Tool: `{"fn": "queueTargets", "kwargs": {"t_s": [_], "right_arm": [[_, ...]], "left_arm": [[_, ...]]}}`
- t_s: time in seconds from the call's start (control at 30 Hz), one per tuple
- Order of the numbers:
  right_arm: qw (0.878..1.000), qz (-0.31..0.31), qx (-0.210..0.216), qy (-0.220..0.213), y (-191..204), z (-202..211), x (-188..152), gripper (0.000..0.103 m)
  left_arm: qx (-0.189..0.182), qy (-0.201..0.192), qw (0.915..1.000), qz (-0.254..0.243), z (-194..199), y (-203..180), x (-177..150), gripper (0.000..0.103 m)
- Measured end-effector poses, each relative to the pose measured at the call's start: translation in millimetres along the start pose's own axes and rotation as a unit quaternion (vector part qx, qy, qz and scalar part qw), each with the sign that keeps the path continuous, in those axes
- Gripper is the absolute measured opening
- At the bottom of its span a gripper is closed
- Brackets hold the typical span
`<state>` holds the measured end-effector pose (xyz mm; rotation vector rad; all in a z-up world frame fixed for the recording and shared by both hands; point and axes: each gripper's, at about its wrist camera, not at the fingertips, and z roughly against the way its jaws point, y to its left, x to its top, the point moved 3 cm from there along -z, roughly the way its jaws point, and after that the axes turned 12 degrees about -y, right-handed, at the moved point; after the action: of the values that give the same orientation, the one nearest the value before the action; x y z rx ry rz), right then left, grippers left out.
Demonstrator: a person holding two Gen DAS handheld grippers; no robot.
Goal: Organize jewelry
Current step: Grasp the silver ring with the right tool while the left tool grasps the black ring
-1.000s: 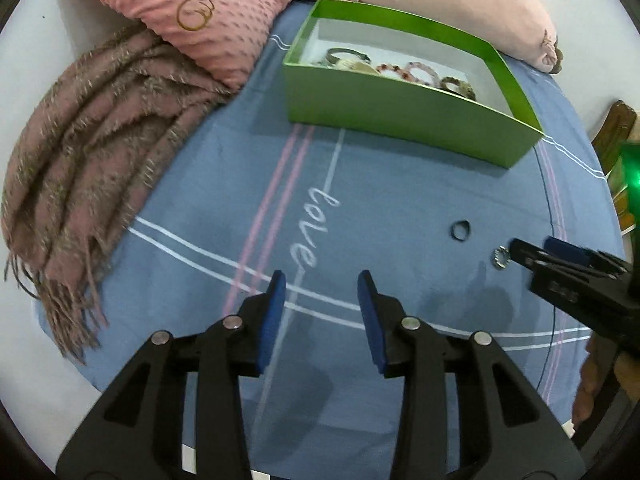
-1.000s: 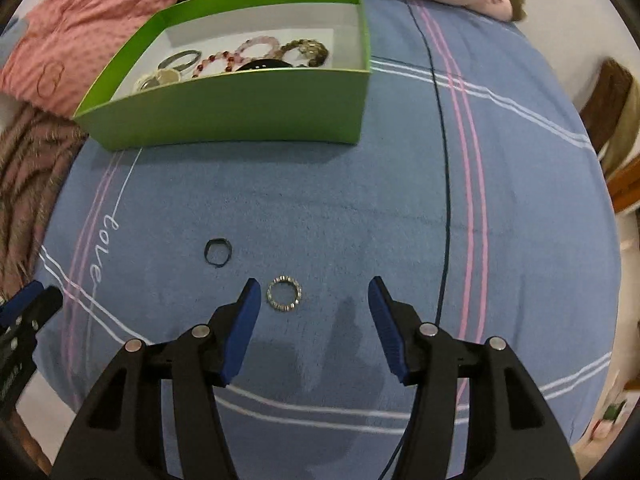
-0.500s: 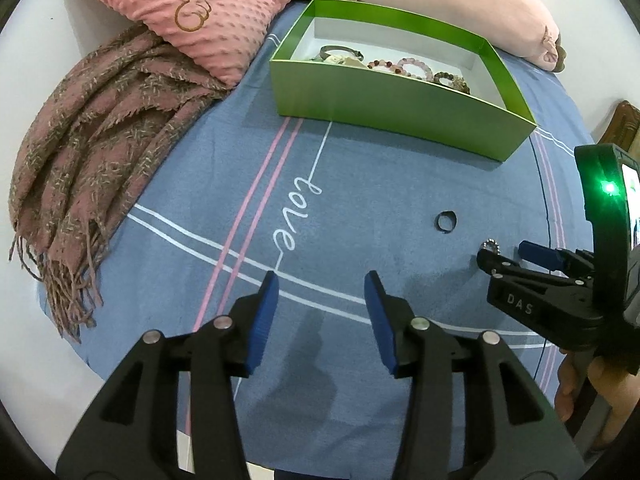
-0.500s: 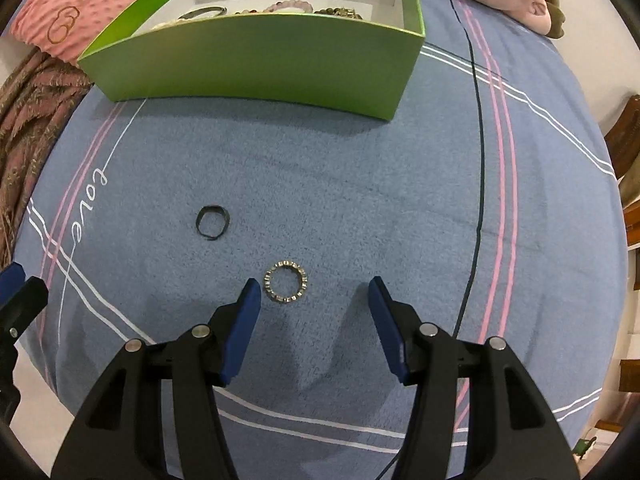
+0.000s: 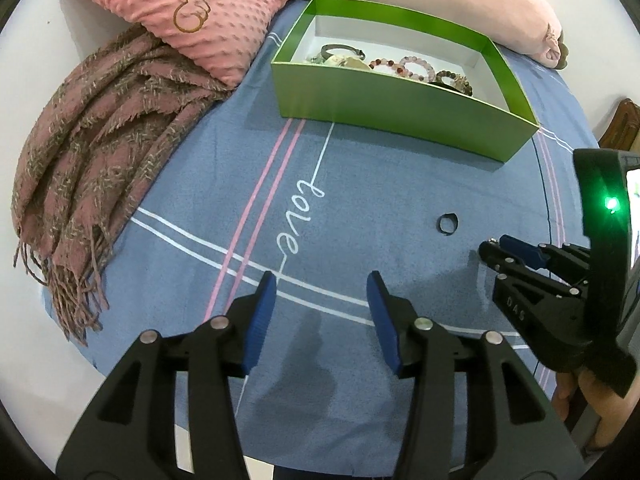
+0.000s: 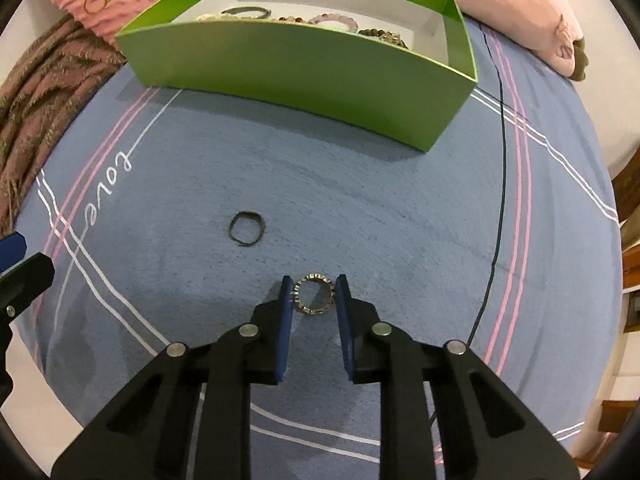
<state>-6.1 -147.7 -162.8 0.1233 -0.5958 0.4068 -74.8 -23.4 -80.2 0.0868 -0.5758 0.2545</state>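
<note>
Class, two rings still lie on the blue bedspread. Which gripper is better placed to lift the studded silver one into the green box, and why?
Right. The right gripper already brackets the studded ring, its pads at either side. The left gripper is open over bare bedspread, away from both rings.

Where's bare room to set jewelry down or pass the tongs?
Free: the box's white floor behind the bracelets; blue cloth between the green box and dark ring; cloth right of the dark line. Crowded: the box's near side, and around the right tongs on the studded ring.

Green box (image 6: 304, 68) wall hides bracelets (image 6: 332, 20) (partly).
</note>
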Motion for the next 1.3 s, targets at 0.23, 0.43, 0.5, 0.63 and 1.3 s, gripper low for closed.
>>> {"fn": "queueTargets", "kwargs": {"t_s": [0.23,0.43,0.5,0.63,1.3], "right_arm": [[0.999,-0.042,-0.001,-0.014,-18,20,7,0.021],[0.996,-0.082,-0.007,-0.021,-46,31,8,0.021],[0.996,-0.089,-0.005,-0.015,-49,28,8,0.021],[0.996,-0.089,0.003,-0.001,-46,21,5,0.021],[0.993,-0.120,-0.004,0.010,-80,7,9,0.021]], "left_arm": [[-0.040,0.004,0.9992,-0.008,-8,-8,12,0.053],[-0.101,0.040,0.9932,-0.042,-46,-36,7,0.059],[-0.120,0.047,0.9912,-0.030,-55,-37,11,0.058],[-0.127,0.051,0.9899,-0.037,-66,-51,23,0.059],[-0.091,0.044,0.9902,-0.097,-94,-112,26,0.020]]}}
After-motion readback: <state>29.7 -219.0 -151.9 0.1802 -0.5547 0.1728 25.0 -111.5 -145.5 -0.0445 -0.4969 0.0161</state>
